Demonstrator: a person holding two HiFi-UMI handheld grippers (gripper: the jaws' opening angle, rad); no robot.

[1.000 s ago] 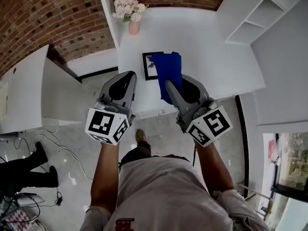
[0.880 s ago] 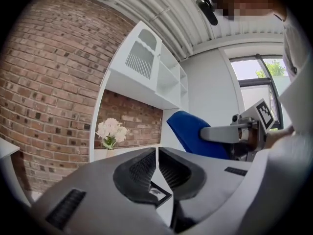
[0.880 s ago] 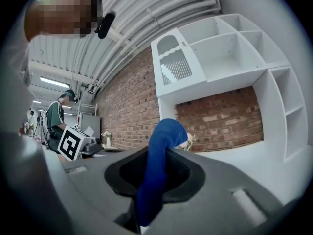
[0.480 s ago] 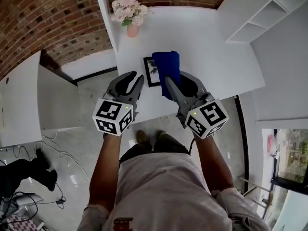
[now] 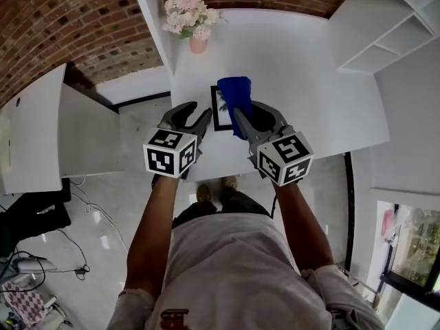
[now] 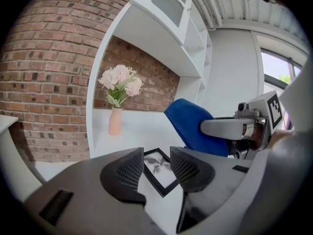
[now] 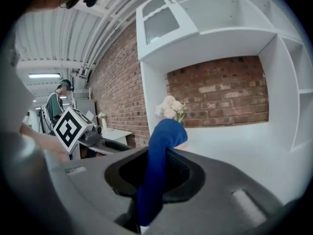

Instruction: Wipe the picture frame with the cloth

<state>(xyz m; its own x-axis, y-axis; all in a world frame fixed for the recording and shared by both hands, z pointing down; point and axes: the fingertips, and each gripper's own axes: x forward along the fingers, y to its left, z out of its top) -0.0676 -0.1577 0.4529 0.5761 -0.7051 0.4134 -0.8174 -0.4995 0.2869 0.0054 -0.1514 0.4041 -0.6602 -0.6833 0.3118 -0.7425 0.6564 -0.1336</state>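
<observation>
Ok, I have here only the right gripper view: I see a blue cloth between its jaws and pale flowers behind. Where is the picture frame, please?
Observer: The black rectangular picture frame lies flat on the white table, near its front edge, ahead of both grippers.
Operator: Does the left gripper hold it already?
Observer: No. The left gripper has its jaws opening with nothing between the pads; the frame's corner shows on the table beyond them.
Operator: And is my cloth over the frame?
Observer: In the head view the blue cloth covers the frame's right part. I cannot tell whether it touches.
</observation>
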